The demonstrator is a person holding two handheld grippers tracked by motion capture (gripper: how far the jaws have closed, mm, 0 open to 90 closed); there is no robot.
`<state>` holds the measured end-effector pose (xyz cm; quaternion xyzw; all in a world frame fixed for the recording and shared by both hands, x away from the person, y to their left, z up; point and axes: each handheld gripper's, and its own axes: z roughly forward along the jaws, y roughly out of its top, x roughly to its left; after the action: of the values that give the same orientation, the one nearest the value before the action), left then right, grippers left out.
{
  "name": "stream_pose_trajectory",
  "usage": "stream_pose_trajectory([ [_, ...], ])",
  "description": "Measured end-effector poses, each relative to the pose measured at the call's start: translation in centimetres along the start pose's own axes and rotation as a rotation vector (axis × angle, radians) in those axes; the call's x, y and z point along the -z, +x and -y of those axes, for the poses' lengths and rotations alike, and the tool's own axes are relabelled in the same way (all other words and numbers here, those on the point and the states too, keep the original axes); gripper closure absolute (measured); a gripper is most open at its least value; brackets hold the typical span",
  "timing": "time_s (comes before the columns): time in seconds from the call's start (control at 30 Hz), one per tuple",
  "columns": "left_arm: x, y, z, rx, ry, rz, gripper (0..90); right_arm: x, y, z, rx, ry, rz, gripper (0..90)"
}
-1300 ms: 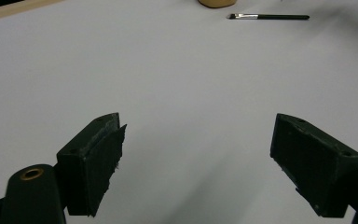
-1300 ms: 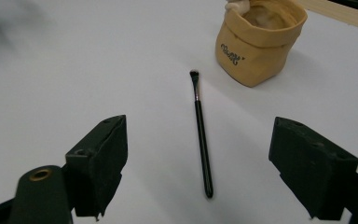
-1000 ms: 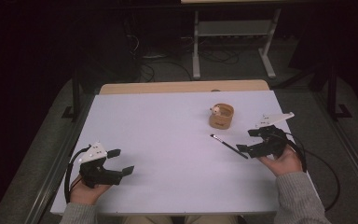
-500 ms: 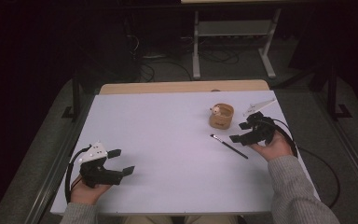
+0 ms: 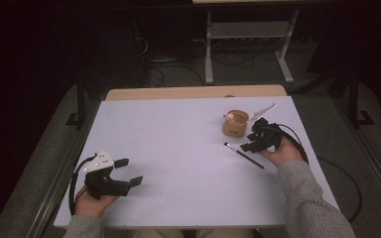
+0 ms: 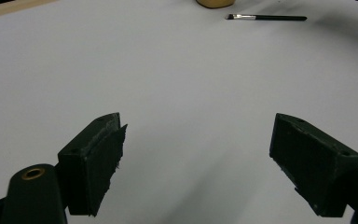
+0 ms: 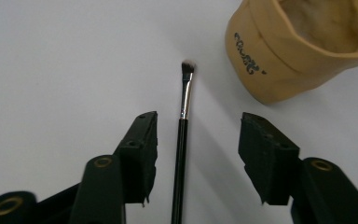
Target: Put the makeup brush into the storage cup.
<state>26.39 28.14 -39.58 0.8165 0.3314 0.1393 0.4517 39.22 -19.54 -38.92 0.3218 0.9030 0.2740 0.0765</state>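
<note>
Lying flat on the white table (image 5: 178,148) is one makeup brush (image 5: 244,155), with one tan pot (image 5: 235,124) just beside it at eleven o'clock. The brush is slim, with a black handle, silver ferrule and short dark angled bristles. Around its handle the right gripper (image 5: 250,141) has just been closing, its jaws half-wide and not touching it. At seven o'clock, the left gripper (image 5: 129,172) gapes wide over bare table.
</note>
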Motion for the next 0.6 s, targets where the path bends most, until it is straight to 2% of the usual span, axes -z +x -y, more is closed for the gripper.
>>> stream_pose_trajectory([
  [0.43,0.0,0.0,0.0,0.003,-0.002,0.003,16.6,-2.1,0.2,-0.4,0.014,0.076,-0.013,57.5],
  [0.6,0.0,0.0,0.0,0.000,-0.002,0.003,16.7,-2.5,0.2,-0.4,0.014,0.083,-0.015,60.9],
])
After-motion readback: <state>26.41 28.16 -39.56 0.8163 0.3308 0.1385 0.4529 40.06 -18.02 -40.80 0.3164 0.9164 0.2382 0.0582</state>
